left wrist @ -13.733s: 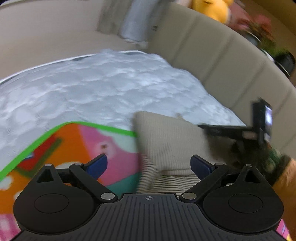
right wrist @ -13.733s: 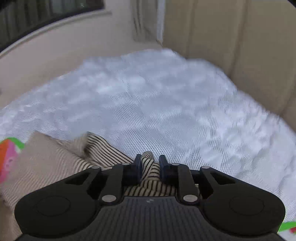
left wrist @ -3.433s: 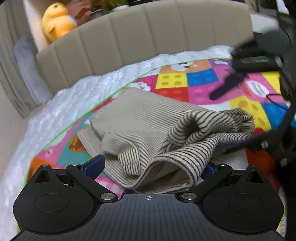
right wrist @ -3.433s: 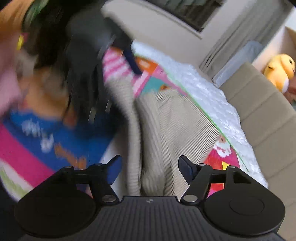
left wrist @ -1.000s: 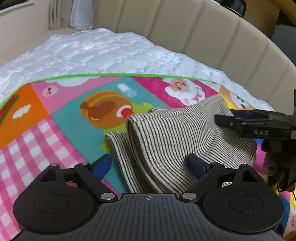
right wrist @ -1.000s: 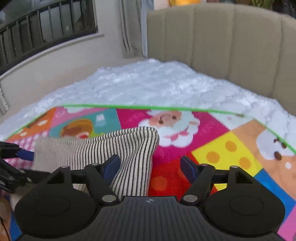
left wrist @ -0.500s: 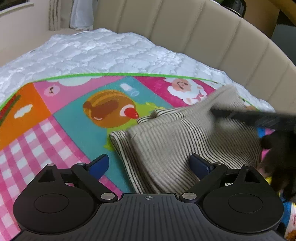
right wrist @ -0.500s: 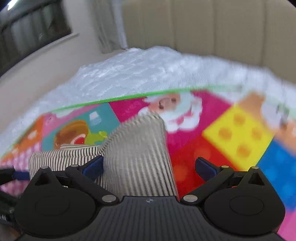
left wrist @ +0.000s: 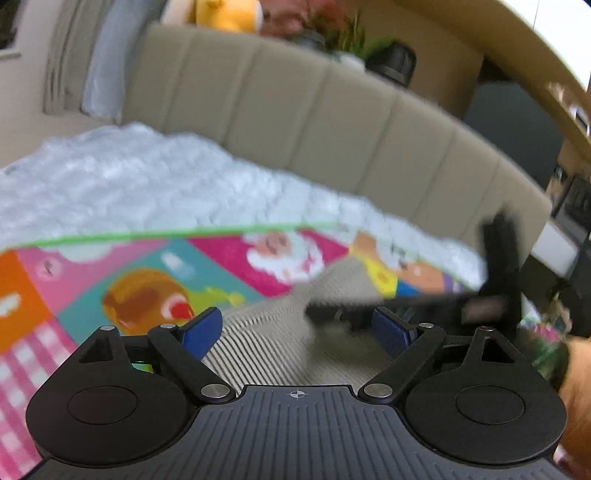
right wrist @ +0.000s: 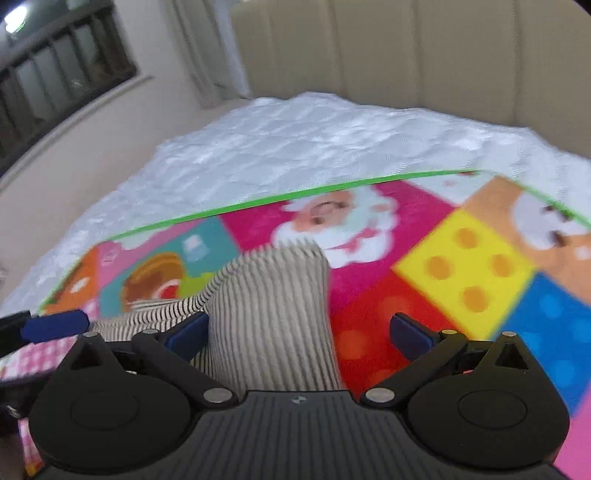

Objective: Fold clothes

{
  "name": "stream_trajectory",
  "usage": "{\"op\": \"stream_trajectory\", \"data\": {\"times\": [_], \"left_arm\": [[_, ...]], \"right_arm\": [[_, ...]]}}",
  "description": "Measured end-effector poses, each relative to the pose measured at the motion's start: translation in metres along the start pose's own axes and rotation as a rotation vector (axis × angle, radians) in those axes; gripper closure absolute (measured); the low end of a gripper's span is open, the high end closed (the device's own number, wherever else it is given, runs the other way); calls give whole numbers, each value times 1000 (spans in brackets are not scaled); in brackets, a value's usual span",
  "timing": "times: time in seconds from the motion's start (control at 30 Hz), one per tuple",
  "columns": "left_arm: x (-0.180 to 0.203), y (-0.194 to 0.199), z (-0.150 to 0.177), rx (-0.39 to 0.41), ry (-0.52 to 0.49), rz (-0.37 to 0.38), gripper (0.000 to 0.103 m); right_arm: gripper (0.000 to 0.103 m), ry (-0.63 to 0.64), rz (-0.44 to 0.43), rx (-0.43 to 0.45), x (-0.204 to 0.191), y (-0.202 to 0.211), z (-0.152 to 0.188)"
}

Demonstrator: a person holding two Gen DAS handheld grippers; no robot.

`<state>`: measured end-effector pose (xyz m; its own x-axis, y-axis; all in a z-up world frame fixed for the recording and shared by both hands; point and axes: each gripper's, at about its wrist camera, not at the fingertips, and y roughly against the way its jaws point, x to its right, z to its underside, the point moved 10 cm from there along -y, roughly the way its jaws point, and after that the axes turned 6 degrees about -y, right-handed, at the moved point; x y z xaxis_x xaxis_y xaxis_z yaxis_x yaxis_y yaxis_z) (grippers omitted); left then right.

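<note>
— Both tools have lifted up and tipped back since a moment ago, so more of the beige padded headboard shows now.

— Where is the folded beige shirt with thin dark stripes?

— It lies in a bundle on the bright patchwork play mat with the green edge. The mat is spread over the white quilted bed cover. One end of the shirt reaches up to the Santa picture on the mat.

— What is the left gripper doing?

— Its blue pads are spread wide apart. They hold nothing. The shirt is under and between them.

— And the right gripper?

— It is spread wide too, with nothing pinched. The shirt sits near its left pad, and the red square of the mat is by the other pad.

— Can each tool see the other?

— Yes. From the left wrist, the right tool is a dark blur over the shirt. From the right wrist, one blue pad of the left tool pokes in at the far left edge.

— Anything else?

— A yellow stuffed toy sits up behind the headboard, next to some blurry plants.
</note>
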<state>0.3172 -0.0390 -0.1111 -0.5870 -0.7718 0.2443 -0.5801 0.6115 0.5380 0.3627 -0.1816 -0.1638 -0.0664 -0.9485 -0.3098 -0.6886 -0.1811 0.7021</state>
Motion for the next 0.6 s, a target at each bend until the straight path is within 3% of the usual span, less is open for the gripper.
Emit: {"op": "stream_trajectory", "data": {"times": [0.07,0.17,0.3,0.43,0.6], "left_arm": [[-6,-15,5,-43,15,-21,14],[-20,-32,15,-96,22,-75,15],[-39,-47,25,-151,56,-98,10],[-48,-52,31,-164,114,-81,9],[-44,-62,30,-182,51,-80,3]], "right_arm": [[0,-2,-3,45,5,12,-7],[0,49,43,118,10,21,-13],[0,93,108,56,16,-10,-2],[0,124,121,86,15,-24,-1],[0,143,111,72,16,-20,1]]}}
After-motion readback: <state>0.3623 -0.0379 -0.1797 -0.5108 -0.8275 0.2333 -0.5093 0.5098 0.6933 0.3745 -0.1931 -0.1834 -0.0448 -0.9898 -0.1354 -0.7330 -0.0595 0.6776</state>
